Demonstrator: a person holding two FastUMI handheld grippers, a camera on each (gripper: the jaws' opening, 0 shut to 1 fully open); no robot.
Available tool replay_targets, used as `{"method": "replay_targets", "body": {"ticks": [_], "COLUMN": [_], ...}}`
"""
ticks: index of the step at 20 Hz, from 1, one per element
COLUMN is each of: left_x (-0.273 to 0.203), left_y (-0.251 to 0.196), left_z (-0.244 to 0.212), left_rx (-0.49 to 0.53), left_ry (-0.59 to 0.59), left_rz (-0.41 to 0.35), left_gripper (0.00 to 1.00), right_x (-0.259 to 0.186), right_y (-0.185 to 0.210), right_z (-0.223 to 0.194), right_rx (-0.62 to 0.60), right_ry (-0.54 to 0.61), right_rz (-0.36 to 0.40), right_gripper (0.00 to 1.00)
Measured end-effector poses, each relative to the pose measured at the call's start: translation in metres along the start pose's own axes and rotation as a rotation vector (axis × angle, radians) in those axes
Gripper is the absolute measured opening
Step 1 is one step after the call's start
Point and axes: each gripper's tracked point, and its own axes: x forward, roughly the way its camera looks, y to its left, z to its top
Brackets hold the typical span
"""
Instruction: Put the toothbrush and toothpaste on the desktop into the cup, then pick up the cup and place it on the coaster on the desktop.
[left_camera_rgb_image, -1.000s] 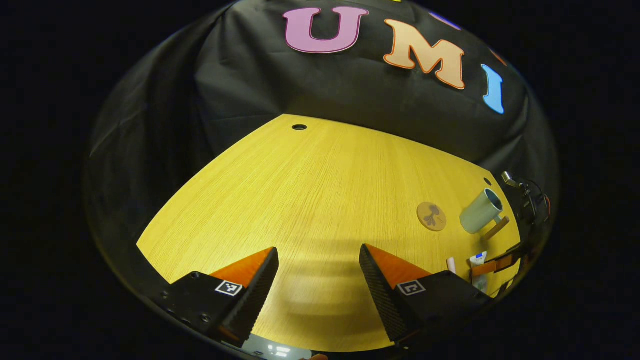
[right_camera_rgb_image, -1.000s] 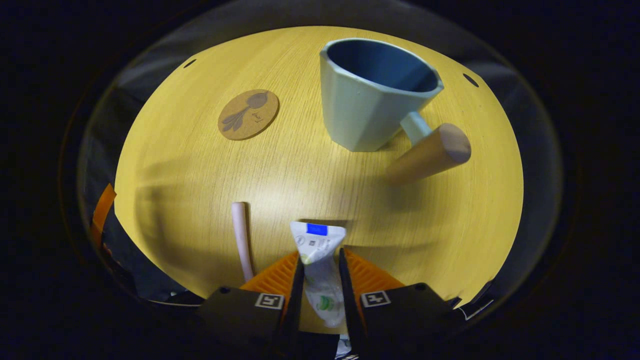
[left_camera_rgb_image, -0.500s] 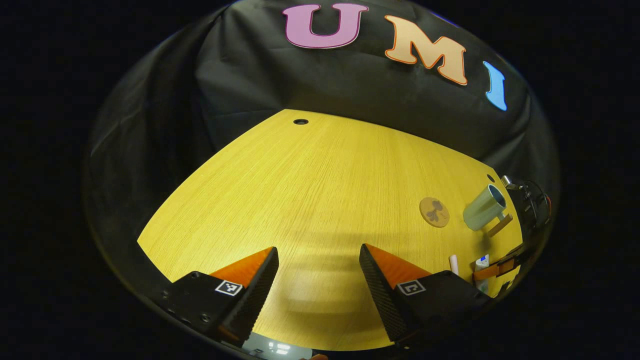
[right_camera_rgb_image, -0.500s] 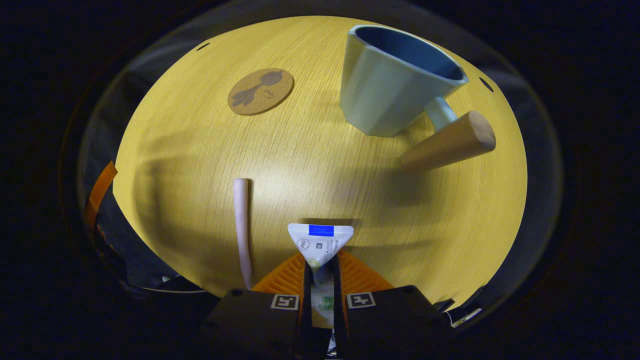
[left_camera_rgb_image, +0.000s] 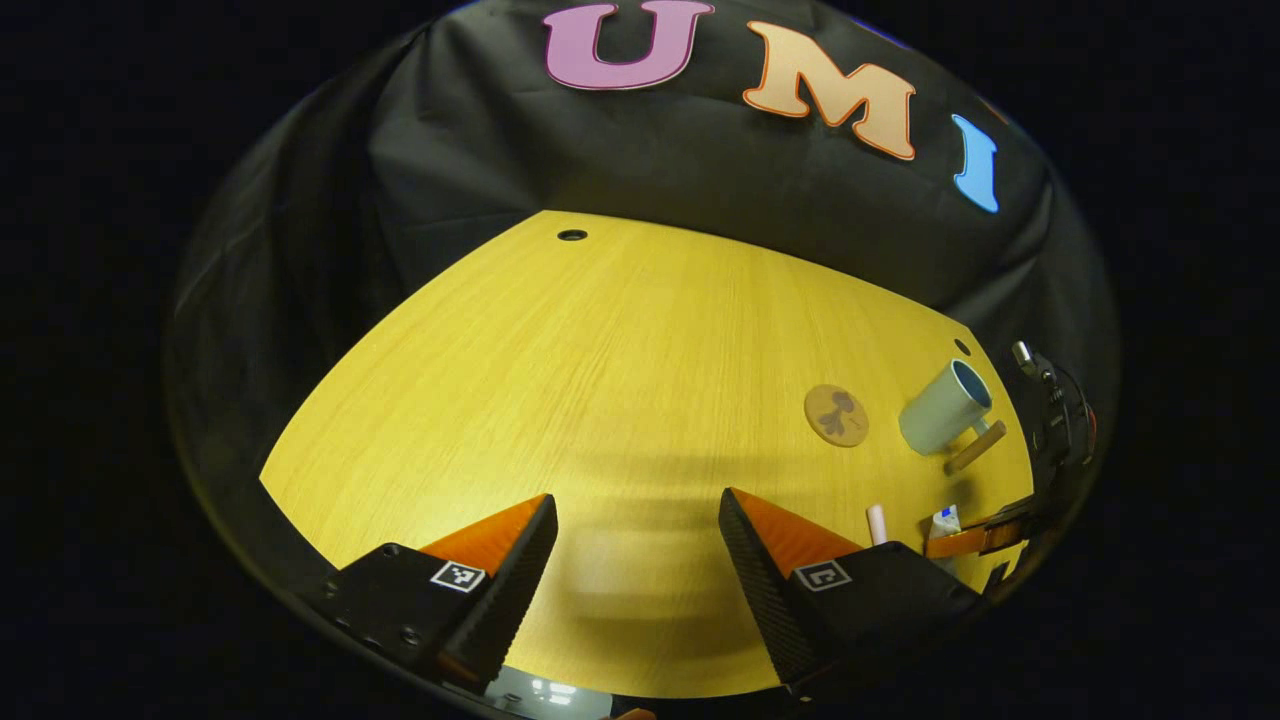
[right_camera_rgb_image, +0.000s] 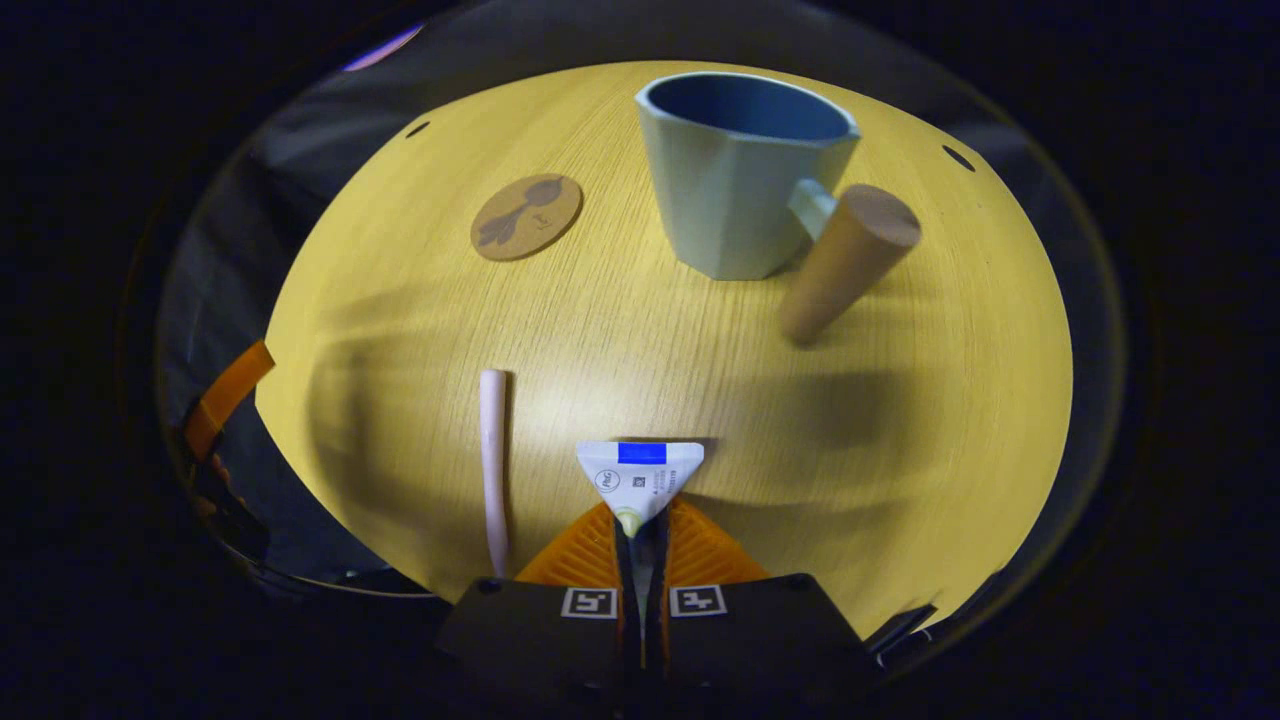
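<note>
Between my right gripper's (right_camera_rgb_image: 640, 530) fingers sits the toothpaste (right_camera_rgb_image: 640, 478), both fingers pressed tight on the tube so its flat crimped end fans out above the tips. On that end I can make out a blue bar, a small round logo and some fine print, too small for me to read. Just left of the gripper the toothbrush (right_camera_rgb_image: 493, 455) lies flat on the desk (right_camera_rgb_image: 620, 340), handle pointing away from me. Farther off stands the cup (right_camera_rgb_image: 745, 185), upright, mouth open, its wooden handle (right_camera_rgb_image: 848, 262) sticking out to the right and down toward me. Left of the cup, well apart from it, the coaster (right_camera_rgb_image: 527, 217) lies bare, with a dark leaf-like print and a tiny word I can't read.

Over on the left gripper view, my left gripper (left_camera_rgb_image: 638, 570) hangs over bare desk (left_camera_rgb_image: 600, 380) with its fingers spread wide, nothing between them. This view gives me the wider room: the black cloth wall (left_camera_rgb_image: 650, 160) behind the desk and a small hole (left_camera_rgb_image: 572, 235) near the far edge. At its far right I catch the same coaster (left_camera_rgb_image: 837, 415), cup (left_camera_rgb_image: 940, 407), the toothbrush tip (left_camera_rgb_image: 877, 522) and the toothpaste end (left_camera_rgb_image: 945, 520), small and crowded, with the other gripper's body (left_camera_rgb_image: 1055, 440) beside them. The tight pinch on the tube I read from the right gripper view alone.
</note>
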Motion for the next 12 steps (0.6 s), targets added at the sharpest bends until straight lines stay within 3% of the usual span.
{"method": "replay_targets", "body": {"ticks": [3, 12], "left_x": [0.003, 0.006], "left_y": [-0.027, -0.127], "left_z": [-0.006, -0.042], "left_rx": [-0.016, 0.032], "left_ry": [0.055, 0.264], "left_rz": [-0.033, -0.118], "left_gripper": [0.96, 0.96], "right_x": [-0.008, -0.044], "right_y": [-0.002, -0.027], "right_z": [0.003, -0.007], "right_rx": [0.083, 0.206], "right_ry": [-0.066, -0.192], "right_rz": [0.072, 0.157], "right_gripper": [0.05, 0.05]}}
